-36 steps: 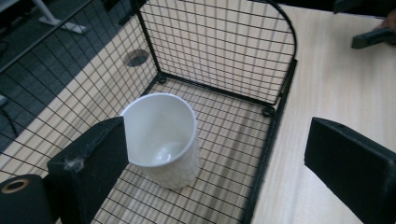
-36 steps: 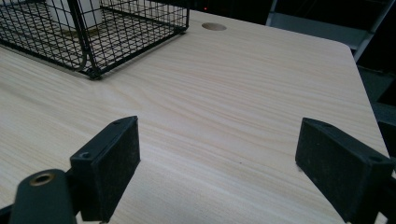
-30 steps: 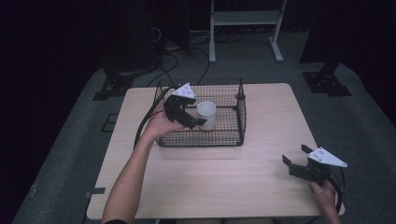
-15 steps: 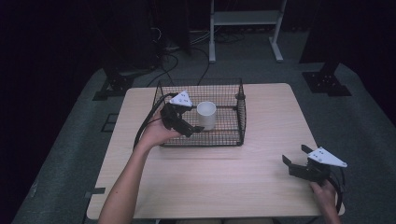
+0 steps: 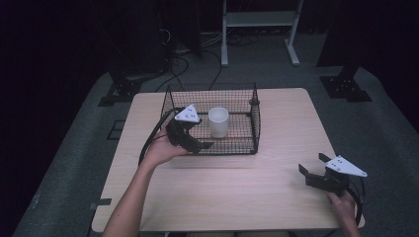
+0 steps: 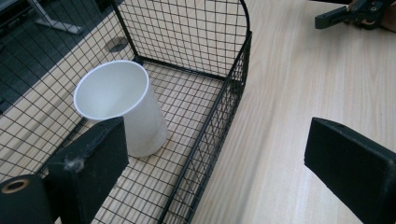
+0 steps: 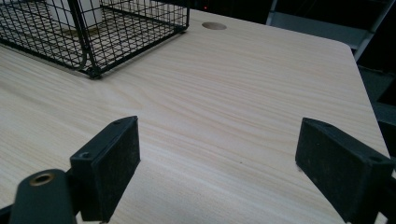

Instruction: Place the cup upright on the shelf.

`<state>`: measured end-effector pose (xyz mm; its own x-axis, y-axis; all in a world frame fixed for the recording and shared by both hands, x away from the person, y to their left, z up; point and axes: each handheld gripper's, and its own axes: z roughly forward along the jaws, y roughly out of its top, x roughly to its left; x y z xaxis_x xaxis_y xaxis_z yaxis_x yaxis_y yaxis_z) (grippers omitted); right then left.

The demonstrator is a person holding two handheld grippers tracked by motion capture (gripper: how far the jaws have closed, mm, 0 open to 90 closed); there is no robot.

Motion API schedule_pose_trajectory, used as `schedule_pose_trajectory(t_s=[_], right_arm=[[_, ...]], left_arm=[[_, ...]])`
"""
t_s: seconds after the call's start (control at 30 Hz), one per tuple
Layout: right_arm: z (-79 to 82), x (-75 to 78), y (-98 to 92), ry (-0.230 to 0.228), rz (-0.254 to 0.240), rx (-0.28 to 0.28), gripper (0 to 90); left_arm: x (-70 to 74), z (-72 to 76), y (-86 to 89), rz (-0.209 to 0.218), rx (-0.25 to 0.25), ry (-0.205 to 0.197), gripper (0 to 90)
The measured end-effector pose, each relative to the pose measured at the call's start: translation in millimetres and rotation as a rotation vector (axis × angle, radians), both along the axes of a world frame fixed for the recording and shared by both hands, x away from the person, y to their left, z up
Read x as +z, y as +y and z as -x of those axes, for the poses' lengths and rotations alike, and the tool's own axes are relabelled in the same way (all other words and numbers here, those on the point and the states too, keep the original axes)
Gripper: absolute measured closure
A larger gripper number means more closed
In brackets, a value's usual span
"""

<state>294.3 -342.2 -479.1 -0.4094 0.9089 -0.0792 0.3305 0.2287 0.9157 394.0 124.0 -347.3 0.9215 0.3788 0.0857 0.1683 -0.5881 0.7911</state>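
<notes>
Wooden table [image 5: 222, 187], wire basket [image 5: 254, 126] walling white cup [image 5: 218, 122]

White cup [image 5: 218, 122], black wire-mesh basket [image 5: 254, 129], pale wood-grain table [image 5: 237, 192], black tongs [image 5: 195, 140], grey floor [image 5: 390, 128]

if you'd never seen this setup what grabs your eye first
The white paper cup stands out, upright inside the black wire basket at the far middle of the light wooden table. Next, the left hand-held gripper sits at the basket's near left corner, jaws open astride its wall beside the cup. The right hand-held gripper waits open over the table's near right corner.
</notes>
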Motion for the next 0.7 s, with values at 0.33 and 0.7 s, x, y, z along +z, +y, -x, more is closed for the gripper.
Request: schedule_pose_trajectory(t_s=[0.33,0.7], right_arm=[[0.1,0.0,0.0,0.003,-0.003,0.0,13.1],[0.1,0.0,0.0,0.003,-0.003,0.001,13.1]], left_arm=[[-5.9,16.1,3.8,0.003,-0.008,-0.006,5.5],[-17.9,29.6,10.6,0.031,-0.004,-0.001,5.5]])
